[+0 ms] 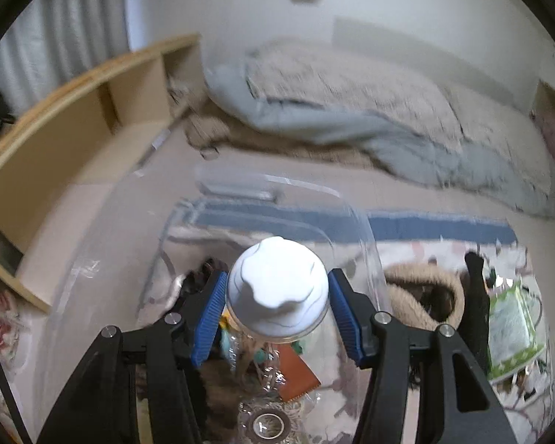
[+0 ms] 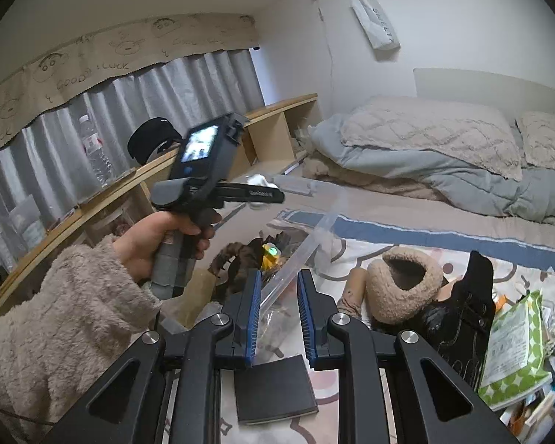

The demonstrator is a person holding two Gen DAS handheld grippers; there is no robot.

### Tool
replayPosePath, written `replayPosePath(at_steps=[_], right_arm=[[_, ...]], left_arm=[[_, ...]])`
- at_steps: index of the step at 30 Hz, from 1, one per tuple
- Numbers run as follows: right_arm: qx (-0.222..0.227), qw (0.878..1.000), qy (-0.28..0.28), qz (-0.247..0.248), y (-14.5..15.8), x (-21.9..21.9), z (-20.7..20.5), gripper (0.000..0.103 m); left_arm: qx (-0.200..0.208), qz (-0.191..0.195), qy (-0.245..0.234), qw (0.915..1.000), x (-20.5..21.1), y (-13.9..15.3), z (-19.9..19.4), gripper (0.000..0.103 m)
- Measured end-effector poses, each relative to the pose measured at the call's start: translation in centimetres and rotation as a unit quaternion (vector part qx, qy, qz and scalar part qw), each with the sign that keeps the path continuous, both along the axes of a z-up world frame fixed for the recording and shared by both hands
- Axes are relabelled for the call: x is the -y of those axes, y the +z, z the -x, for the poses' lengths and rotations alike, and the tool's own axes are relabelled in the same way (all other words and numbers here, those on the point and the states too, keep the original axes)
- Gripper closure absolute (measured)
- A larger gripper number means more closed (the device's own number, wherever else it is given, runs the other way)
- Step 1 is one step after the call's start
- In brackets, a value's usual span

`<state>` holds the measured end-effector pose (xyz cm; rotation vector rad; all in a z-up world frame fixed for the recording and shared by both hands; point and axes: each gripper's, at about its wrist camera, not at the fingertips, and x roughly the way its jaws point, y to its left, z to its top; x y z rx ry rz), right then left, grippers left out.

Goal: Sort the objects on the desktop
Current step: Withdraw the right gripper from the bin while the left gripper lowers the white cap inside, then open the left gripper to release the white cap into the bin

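Two grippers show. Left gripper clamps a white-capped jar, lifted over the clear bin on the bed. Right gripper stands narrow around the bin's near wall; contact is unclear.

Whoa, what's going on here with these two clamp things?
A person in a fluffy beige sleeve is sorting clutter with two hand-held grippers. The left gripper is clamped on a clear jar with a white lid, holding it by a clear plastic storage box. The right gripper has that box's rim between its blue pads; whether they pinch it is unclear. A fuzzy tan slipper and a green-and-white packet lie nearby.
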<state>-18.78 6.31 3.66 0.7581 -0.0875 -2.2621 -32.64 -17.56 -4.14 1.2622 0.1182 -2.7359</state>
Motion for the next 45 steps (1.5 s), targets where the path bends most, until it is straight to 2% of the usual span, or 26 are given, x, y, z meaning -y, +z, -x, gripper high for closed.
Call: replayPosePath(at_steps=[3, 7, 15, 16, 17, 18, 19, 27, 33, 45], right_arm=[[0.004, 1.000, 0.002, -0.003, -0.4, 0.0, 0.2, 0.082], [0.008, 1.000, 0.003, -0.004, -0.6, -0.2, 0.3, 0.082], [0.021, 1.000, -0.003, -0.006, -1.1, -0.7, 1.0, 0.082], [0.021, 1.000, -0.002, -0.007, -1.2, -0.7, 1.0, 0.082], [0.022, 1.000, -0.002, -0.008, -1.2, -0.7, 1.0, 0.082], [0.021, 1.000, -0.001, -0.010, -1.3, -0.7, 1.0, 0.082], [0.021, 1.000, -0.001, -0.012, -1.3, -0.7, 0.9, 0.082], [0.022, 1.000, -0.003, -0.010, -1.5, -0.8, 1.2, 0.082], [0.017, 1.000, -0.014, -0.014, -1.5, -1.0, 1.2, 0.082], [-0.002, 0.999, -0.025, -0.025, -0.9, -1.0, 0.5, 0.082]], left_arm=[[0.028, -0.003, -0.014, 0.9995, -0.3, -1.3, 1.4, 0.047], [0.049, -0.016, -0.009, 0.9986, -0.4, -2.2, 3.0, 0.047], [0.046, -0.066, -0.007, 0.9967, -0.4, -2.7, 4.8, 0.046], [0.041, -0.072, -0.005, 0.9966, -0.3, -2.7, 4.8, 0.042], [0.037, -0.078, 0.000, 0.9963, -0.3, -2.7, 5.0, 0.020], [0.035, -0.081, 0.006, 0.9961, -0.1, -2.7, 5.0, 0.009], [0.030, -0.080, 0.014, 0.9962, 0.0, -2.6, 5.0, 0.001], [0.004, -0.080, 0.017, 0.9966, 0.1, -1.3, 3.5, 0.001], [-0.027, -0.054, 0.008, 0.9982, -1.1, 0.3, 1.4, 0.001], [-0.070, -0.039, -0.001, 0.9968, -3.2, 2.8, -4.4, 0.001]])
